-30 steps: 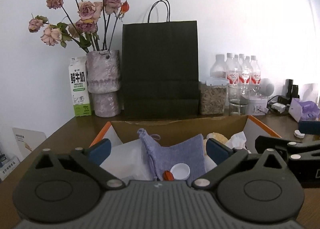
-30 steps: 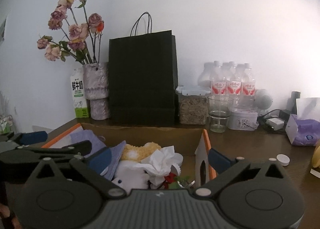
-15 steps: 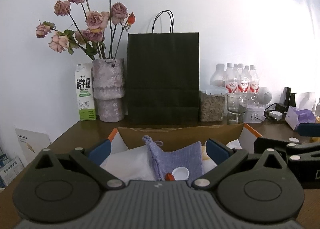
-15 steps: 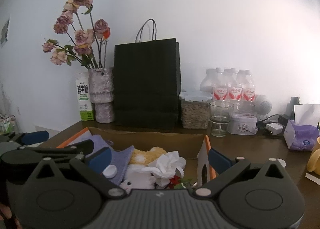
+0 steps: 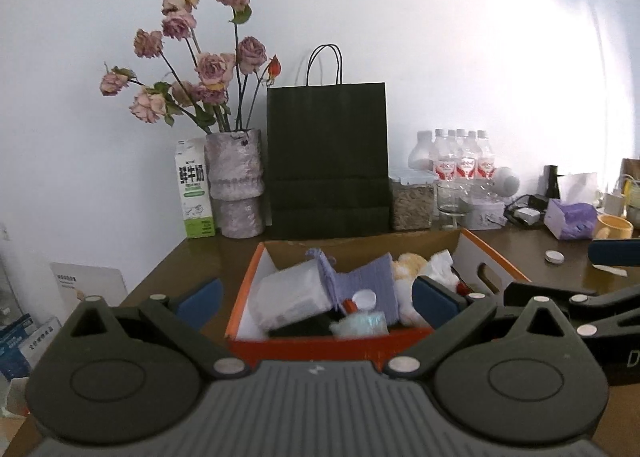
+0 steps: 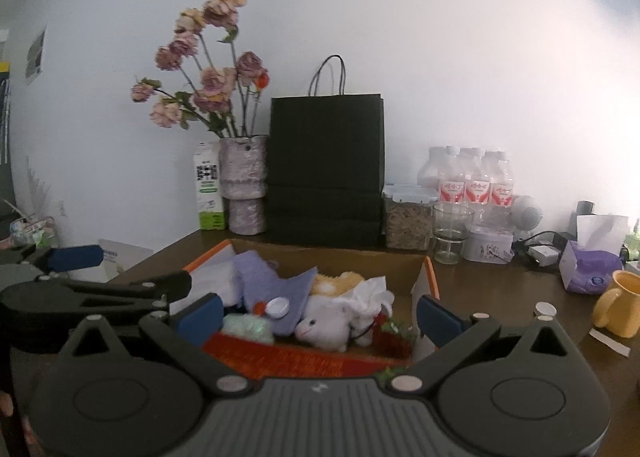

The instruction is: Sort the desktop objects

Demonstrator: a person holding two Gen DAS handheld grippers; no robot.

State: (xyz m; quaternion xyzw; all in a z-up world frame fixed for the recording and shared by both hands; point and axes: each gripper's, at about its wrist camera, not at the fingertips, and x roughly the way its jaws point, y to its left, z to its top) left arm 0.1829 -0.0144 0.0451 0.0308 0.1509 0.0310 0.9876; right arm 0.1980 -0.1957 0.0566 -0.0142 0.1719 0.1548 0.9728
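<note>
While both grippers are hanging just in front of the orange box (image 5: 248, 289), neither one is gripping anything. The left gripper (image 5: 316, 297) is sitting with its blue pads spread wide, and the right gripper (image 6: 316, 311) is doing the same, jaws wide apart with nothing between them but the view of the box.

That box is sitting on the brown desk (image 5: 208, 257) and it's packed: a purple cloth (image 5: 372, 277) with a small white cap (image 5: 366, 298) lying on it, a white plush toy (image 6: 332, 317), a crumpled tissue (image 6: 370, 293), something yellow and fuzzy (image 6: 340, 281) behind it, and a pale greenish blurry item (image 6: 246, 327) near the front wall.

Behind the box a black paper bag (image 5: 328, 153) is standing against the wall, with a vase of dried roses (image 5: 236, 181) and a milk carton (image 5: 194, 193) on its left. To its right a jar of grain (image 5: 412, 199), a glass (image 5: 450, 203) and a cluster of water bottles (image 5: 464, 163) are lining up.

Off to the right, a purple tissue pack (image 6: 588, 267) and a yellow mug (image 6: 618, 303) are sitting on the desk, plus a little white cap (image 5: 554, 256) lying loose.

The right wrist view is showing the plush toy clearly, while the left view is mostly hiding it behind the cloth. The left view is catching the box's side handle cutout (image 5: 490, 271), which the right view isn't showing. Each view is catching the other gripper at its edge.
</note>
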